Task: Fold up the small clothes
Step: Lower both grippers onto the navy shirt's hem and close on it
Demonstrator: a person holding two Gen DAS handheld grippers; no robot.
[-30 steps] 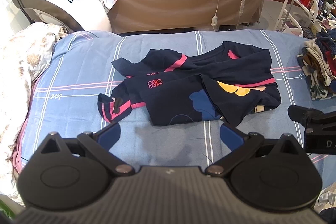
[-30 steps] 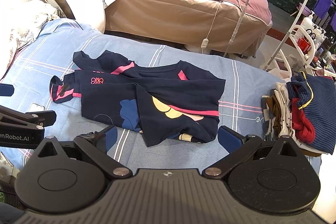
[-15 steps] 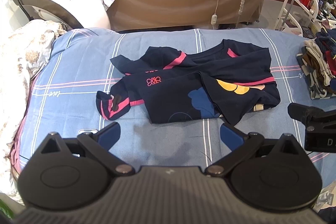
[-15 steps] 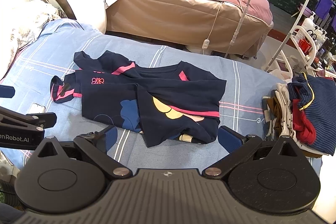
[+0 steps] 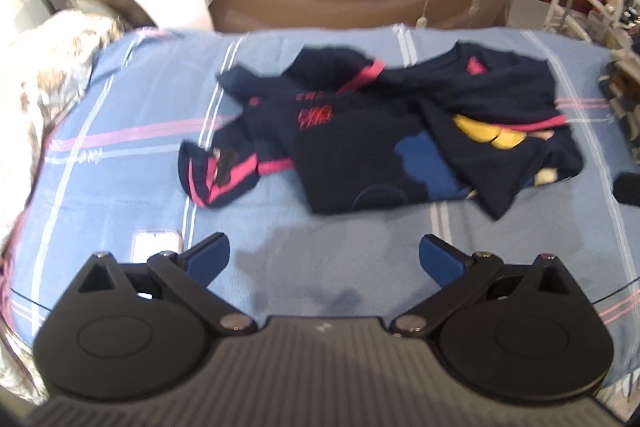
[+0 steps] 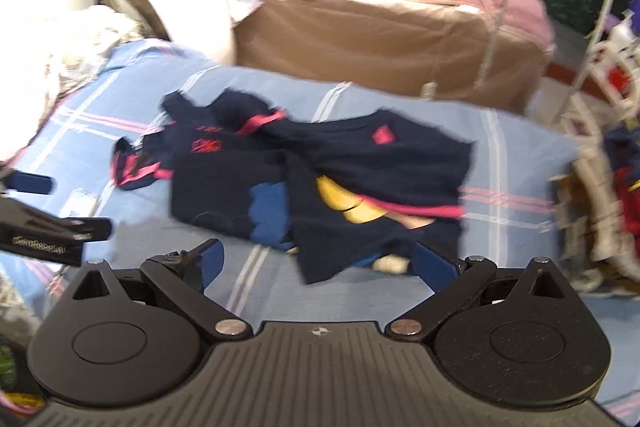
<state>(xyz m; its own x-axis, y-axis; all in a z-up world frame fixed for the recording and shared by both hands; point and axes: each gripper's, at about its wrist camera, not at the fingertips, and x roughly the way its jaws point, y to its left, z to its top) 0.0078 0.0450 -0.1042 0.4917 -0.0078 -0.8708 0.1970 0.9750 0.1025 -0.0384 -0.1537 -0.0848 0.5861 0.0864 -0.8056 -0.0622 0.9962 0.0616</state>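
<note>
both tools, left tool (image 5: 323, 254) and right tool (image 6: 316, 261), gape wide, empty, near the crumpled navy shirt (image 5: 384, 143).

left wrist: low over bed (image 5: 120, 131) | right wrist: same, rightward | shared: shirt (image 5: 380, 147)

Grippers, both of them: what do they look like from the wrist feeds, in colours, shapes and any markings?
The left gripper and right gripper look alike: matte black, a ribbed grey centre plate, two round black discs with triangular cut-outs, angled black linkage arms with silver pivot pins, and blue pads on the fingertips. The right wrist view shows white lettering on the left gripper's side, too blurred to read. No cables or sleeves are visible.
</note>
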